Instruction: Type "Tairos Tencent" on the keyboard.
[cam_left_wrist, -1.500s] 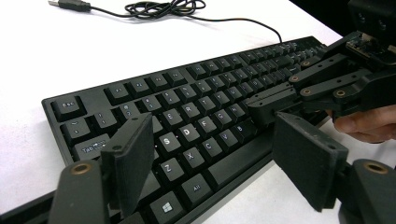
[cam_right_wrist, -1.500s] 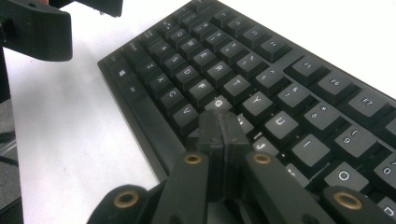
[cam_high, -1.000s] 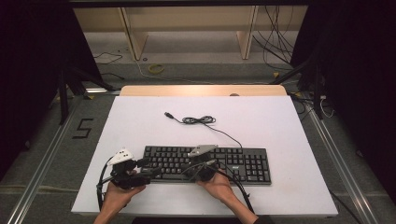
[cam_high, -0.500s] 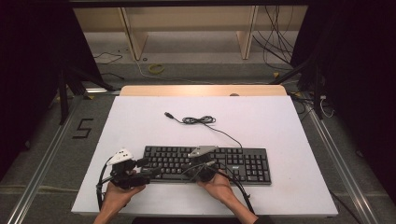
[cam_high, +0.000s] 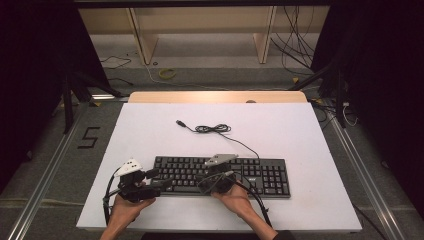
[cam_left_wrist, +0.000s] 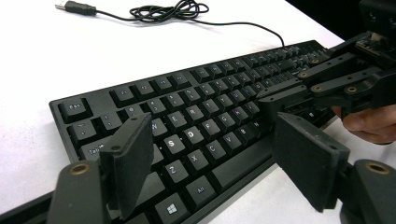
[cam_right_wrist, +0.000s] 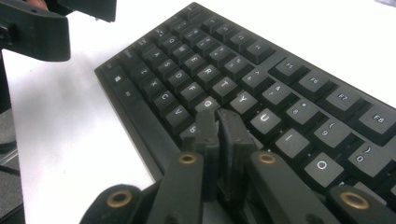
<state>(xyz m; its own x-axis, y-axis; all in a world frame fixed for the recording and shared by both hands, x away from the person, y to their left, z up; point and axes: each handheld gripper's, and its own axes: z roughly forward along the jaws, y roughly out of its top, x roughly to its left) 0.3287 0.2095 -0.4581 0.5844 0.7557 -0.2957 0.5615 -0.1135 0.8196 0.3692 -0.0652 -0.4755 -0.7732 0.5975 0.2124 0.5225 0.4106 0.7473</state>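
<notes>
White counter, dim room. Black keyboard flat near front edge: rigid, light, slick plastic; best gripped at thin end edges. Left gripper fingers spread above left keys, holding nothing. Right gripper fingers nearly closed, empty, tips on middle keys.

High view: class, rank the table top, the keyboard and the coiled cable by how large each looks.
1. Table top
2. Keyboard
3. Coiled cable, clearly the smallest
</notes>
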